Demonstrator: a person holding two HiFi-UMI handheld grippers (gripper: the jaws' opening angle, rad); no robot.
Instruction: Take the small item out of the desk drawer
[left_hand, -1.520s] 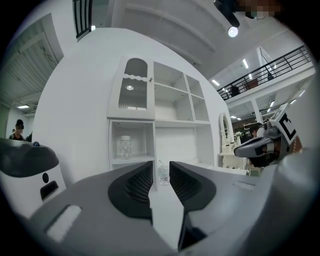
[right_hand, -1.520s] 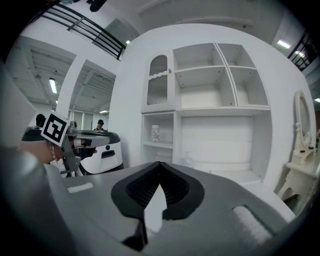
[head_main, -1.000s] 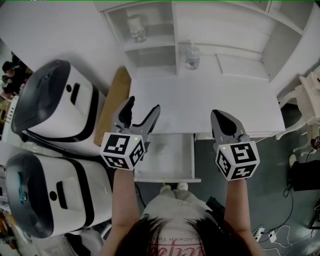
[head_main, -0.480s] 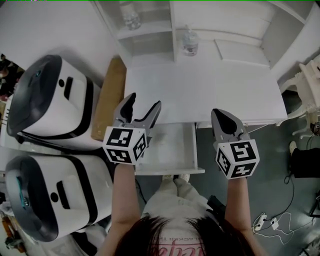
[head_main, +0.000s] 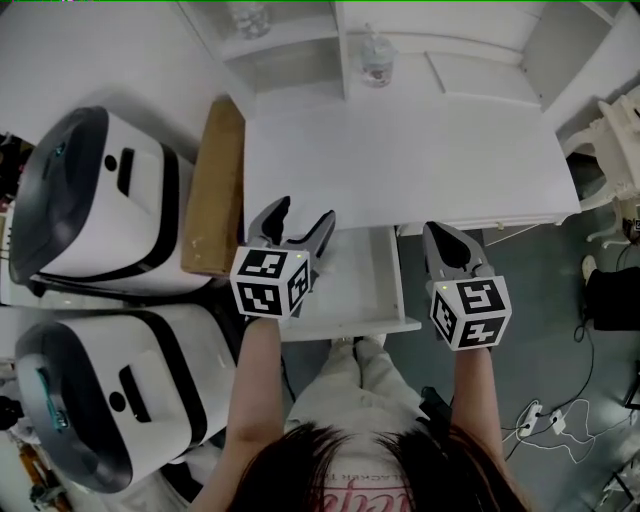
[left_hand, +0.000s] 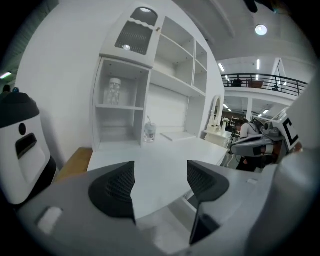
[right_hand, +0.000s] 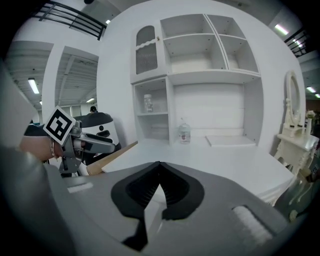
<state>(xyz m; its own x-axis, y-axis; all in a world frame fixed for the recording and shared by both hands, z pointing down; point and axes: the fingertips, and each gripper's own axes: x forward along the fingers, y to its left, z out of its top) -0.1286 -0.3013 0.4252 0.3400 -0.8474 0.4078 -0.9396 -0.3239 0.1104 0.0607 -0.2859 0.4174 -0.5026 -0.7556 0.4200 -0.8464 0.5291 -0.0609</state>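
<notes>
The white desk (head_main: 400, 150) has its drawer (head_main: 360, 285) pulled out toward me, and the pale inside that shows holds no small item I can make out. My left gripper (head_main: 303, 215) hangs open over the drawer's left edge, its jaws wide apart and empty; the left gripper view has this gripper (left_hand: 160, 182) facing the desk top. My right gripper (head_main: 441, 236) is shut with nothing in it, just right of the drawer at the desk's front edge. In the right gripper view that gripper (right_hand: 159, 187) has its pads pressed together.
A small bottle (head_main: 374, 62) stands at the back of the desk and a jar (head_main: 248, 18) sits in the shelf unit. Left of the desk are a wooden board (head_main: 212, 190) and two white-and-black machines (head_main: 100, 200). A white chair (head_main: 615, 140) and floor cables (head_main: 545, 420) lie to the right.
My left gripper has drifted right, from beside the drawer to over its left edge, still open. The right gripper stays shut in place. My head view has shifted back from the desk.
</notes>
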